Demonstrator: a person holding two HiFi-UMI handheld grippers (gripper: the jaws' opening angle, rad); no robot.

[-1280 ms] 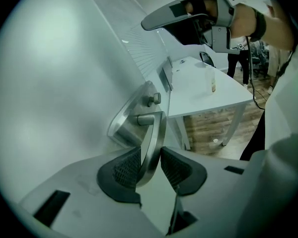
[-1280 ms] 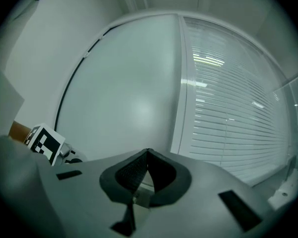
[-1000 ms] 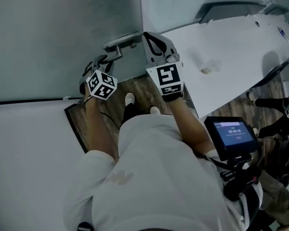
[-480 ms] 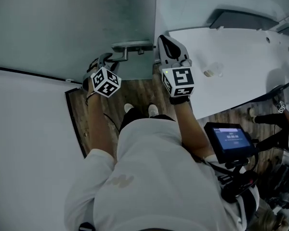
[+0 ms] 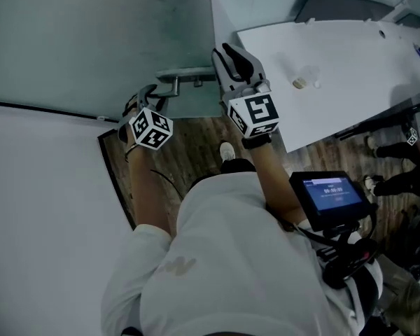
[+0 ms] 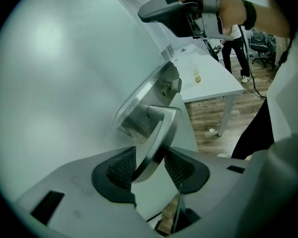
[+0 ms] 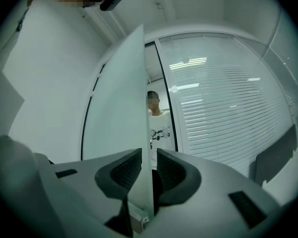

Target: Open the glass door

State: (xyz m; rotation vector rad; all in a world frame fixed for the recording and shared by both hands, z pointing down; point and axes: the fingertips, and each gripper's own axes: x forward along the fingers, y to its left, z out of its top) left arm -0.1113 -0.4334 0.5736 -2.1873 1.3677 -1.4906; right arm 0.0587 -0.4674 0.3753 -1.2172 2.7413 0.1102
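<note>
The frosted glass door [image 5: 98, 40] fills the upper left of the head view, with its metal lever handle [image 5: 185, 75] near the free edge. My left gripper [image 5: 150, 96] reaches that handle. In the left gripper view the lever [image 6: 159, 133] runs down between the pads [image 6: 121, 165]; the jaws are opening and a gap shows on the right side. My right gripper [image 5: 227, 56] sits at the door's edge. In the right gripper view the glass edge [image 7: 145, 108] stands between the opening jaws of the right gripper [image 7: 143, 168], with no pad pressed against it.
A white table [image 5: 350, 61] with a small object [image 5: 300, 83] stands right of the door. A screen on a stand [image 5: 329, 194] is at my right hip. Beyond the glass stand a person [image 7: 156, 128] and window blinds [image 7: 223, 108]. A white wall [image 5: 42, 222] runs along the left.
Both hands have lifted a little at the door. The right gripper's fingers now stand apart at the glass edge. One foot has stepped forward.
</note>
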